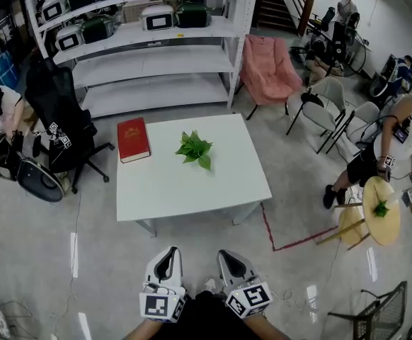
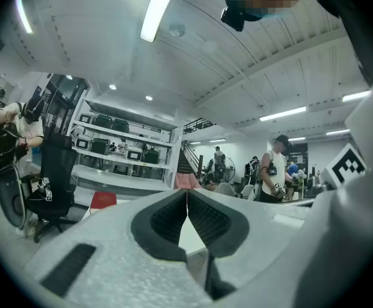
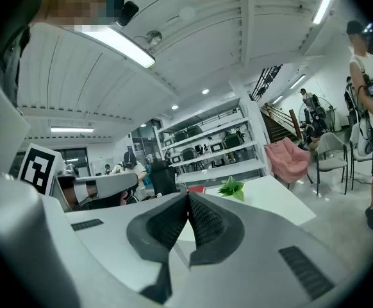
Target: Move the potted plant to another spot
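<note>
A small green potted plant (image 1: 194, 148) stands near the middle of the white table (image 1: 185, 183), and it shows as a leafy tuft (image 3: 231, 187) in the right gripper view. Both grippers hang low in front of the table's near edge, well short of the plant. My left gripper (image 1: 166, 262) is shut, its pads meeting with nothing between them (image 2: 187, 197). My right gripper (image 1: 229, 263) is shut too, and empty (image 3: 188, 201).
A red book (image 1: 133, 139) lies on the table's left side. A black office chair (image 1: 59, 122) stands to the left, white shelving (image 1: 149, 55) behind, a pink armchair (image 1: 267, 68) at the back right. A person (image 1: 390, 151) stands right, by a round yellow table (image 1: 381, 210).
</note>
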Tool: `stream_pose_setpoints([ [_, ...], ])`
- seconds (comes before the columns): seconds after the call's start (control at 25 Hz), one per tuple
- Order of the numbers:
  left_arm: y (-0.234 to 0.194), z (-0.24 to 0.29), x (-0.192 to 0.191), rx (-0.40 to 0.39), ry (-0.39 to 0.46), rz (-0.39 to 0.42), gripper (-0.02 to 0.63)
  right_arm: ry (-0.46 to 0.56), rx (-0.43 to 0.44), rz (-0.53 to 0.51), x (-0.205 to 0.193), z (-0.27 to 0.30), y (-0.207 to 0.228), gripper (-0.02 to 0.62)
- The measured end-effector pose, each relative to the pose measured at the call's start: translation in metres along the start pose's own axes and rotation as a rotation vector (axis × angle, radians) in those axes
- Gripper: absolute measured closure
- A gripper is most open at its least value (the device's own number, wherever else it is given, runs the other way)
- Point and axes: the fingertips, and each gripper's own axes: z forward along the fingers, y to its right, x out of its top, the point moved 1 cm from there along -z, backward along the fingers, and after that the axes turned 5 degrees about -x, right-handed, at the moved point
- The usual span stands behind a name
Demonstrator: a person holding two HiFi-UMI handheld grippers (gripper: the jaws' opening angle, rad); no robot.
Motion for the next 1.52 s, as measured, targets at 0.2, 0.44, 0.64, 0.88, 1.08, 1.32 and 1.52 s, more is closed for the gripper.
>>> stream_pose_setpoints([
  [0.2, 0.017, 0.006, -0.005, 0.023, -0.004, 0.001, 0.588, -0.015, 0.019, -0.005, -0.002, -0.008, 0.018, 0.584],
  [0.44, 0.027, 0.013, -0.007, 0.066, -0.004, 0.025, 0.588, -0.024, 0.040, -0.006, -0.010, -0.012, 0.042, 0.584],
  [0.64, 0.024, 0.023, -0.012, 0.084, -0.027, 0.018, 0.588, -0.041, 0.039, -0.003, -0.012, -0.005, 0.055, 0.584],
  [0.88, 0.012, 0.060, -0.018, 0.082, -0.025, 0.007, 0.588, -0.059, 0.036, -0.009, -0.011, 0.023, 0.076, 0.583],
  [1.08, -0.016, 0.108, -0.022, 0.076, -0.033, -0.013, 0.588, -0.079, 0.035, -0.023, -0.004, 0.074, 0.092, 0.583],
  [1.32, -0.063, 0.174, -0.020, 0.084, -0.029, -0.028, 0.588, -0.102, 0.042, -0.036, 0.011, 0.154, 0.113, 0.583],
  [1.52, -0.100, 0.230, -0.015, 0.069, -0.048, -0.027, 0.588, -0.128, 0.044, -0.047, 0.023, 0.225, 0.128, 0.584],
])
